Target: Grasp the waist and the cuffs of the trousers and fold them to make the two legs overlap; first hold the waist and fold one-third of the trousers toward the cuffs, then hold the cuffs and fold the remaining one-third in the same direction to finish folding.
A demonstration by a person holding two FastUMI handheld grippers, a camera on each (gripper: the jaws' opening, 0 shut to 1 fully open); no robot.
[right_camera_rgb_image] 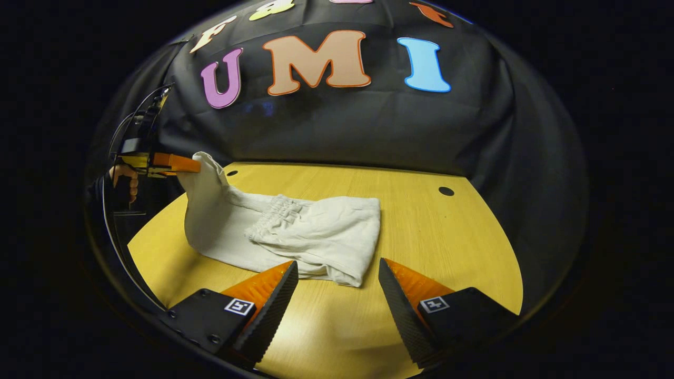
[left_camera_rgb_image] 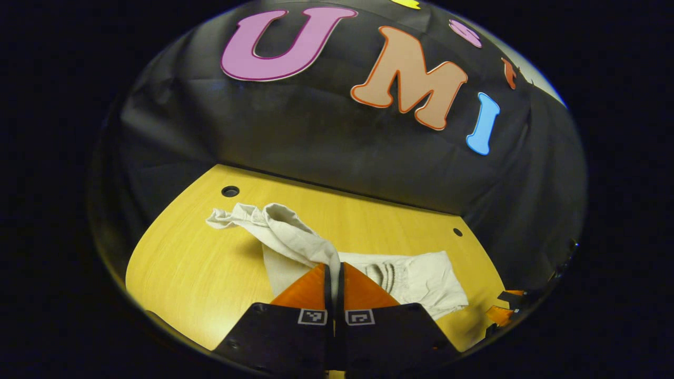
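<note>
The left gripper [right_camera_rgb_image: 197, 164] is clamped on the cuff end of the pale trousers [right_camera_rgb_image: 316, 237], lifting it off the yellow desk [right_camera_rgb_image: 447, 237]. The right gripper [right_camera_rgb_image: 337, 271] hovers with fingers apart, just short of the folded waist.

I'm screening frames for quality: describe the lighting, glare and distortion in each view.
Left gripper view: fisheye bends the table edge; the trousers are sharp and evenly lit, with a soft shadow beside the lifted cloth. Right gripper view: pale glare on the table between the right tool's fingers; dim periphery.
</note>
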